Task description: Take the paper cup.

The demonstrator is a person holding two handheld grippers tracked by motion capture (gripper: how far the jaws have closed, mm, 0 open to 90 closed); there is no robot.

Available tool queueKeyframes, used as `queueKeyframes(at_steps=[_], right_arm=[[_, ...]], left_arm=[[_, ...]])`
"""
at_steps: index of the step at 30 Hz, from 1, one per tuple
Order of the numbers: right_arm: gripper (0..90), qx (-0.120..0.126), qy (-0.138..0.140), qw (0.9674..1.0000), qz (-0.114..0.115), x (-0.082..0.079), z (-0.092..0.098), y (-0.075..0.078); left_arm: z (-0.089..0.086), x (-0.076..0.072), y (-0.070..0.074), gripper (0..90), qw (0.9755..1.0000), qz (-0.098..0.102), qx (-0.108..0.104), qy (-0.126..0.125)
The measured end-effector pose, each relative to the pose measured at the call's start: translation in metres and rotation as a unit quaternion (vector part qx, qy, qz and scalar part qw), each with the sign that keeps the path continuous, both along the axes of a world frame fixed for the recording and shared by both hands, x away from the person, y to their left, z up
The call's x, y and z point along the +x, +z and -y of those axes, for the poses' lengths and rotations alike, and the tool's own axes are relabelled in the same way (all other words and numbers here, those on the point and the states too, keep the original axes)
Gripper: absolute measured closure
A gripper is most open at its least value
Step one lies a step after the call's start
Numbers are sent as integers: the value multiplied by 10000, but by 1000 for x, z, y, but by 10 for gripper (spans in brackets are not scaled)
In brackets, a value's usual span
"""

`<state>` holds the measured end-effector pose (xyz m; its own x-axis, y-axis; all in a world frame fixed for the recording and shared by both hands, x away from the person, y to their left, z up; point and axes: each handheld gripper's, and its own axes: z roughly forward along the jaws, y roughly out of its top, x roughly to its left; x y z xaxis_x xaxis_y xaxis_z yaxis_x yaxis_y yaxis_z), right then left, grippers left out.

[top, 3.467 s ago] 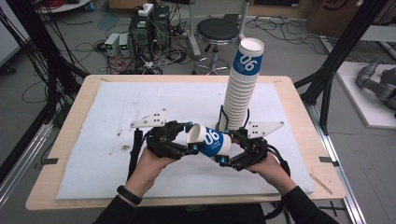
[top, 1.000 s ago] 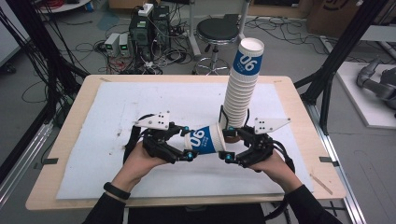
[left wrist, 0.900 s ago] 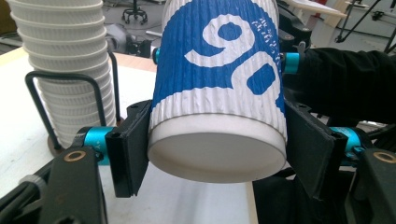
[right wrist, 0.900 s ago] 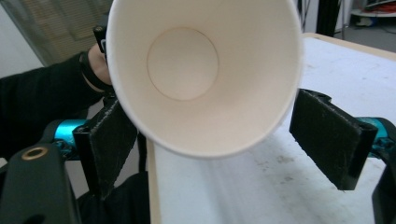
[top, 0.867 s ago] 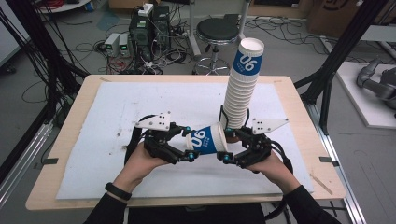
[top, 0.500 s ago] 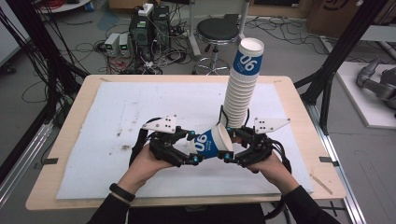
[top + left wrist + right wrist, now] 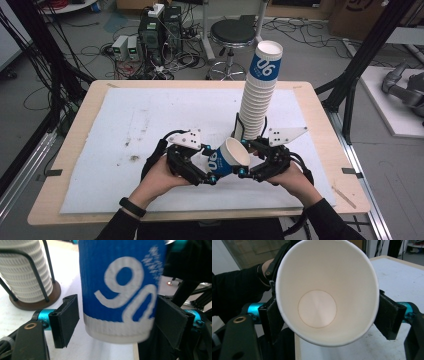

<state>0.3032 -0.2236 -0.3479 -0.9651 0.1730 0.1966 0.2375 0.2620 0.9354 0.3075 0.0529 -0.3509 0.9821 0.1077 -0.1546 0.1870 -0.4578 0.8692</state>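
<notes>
We have one cup (image 7: 227,159) held in the air between our two tongs, lying on its side just in front of the foot of the stack (image 7: 259,97). Its open mouth faces the right tongs (image 7: 248,161) and its base faces the left tongs (image 7: 209,171).

In the right gripper view the right tongs are clenched on the cup (image 7: 325,293) near its rim, one jaw pressed against each side, and the mouth looks slightly squeezed out of round. In the left gripper view the cup (image 7: 122,290) sits between the jaws of the left tongs (image 7: 117,325); the far jaw lies against the wall, but a gap shows at the near jaw, so we judge this pair released, or close to it.

The step looks like a handover from one pair to the other, probably before the cup goes on or comes away from the stack in its wire holder (image 7: 32,277).

To do it well, we should keep the right grip light, since paper creases easily at the rim. One pair should be fully seated before the other lets go. We should take the cup on its stiffer ribbed wall near the base, jaws square to it, and keep it clear of the stack beside the right tongs, which could be knocked over.
</notes>
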Motion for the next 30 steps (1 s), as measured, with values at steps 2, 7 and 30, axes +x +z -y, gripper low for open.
queueKeyframes(at_steps=[2,7,30], right_arm=[[213,-45,44,10000,43,-1,-1,0],[171,95,-32,9999,29,-1,0,2],[230,710,-17,9974,-83,-3,-3,6]], left_arm=[[2,-1,-1,259,9999,2,20,-99],[-2,0,-2,297,9994,62,-343,-31],[5,-4,-4,263,9978,162,-644,69]])
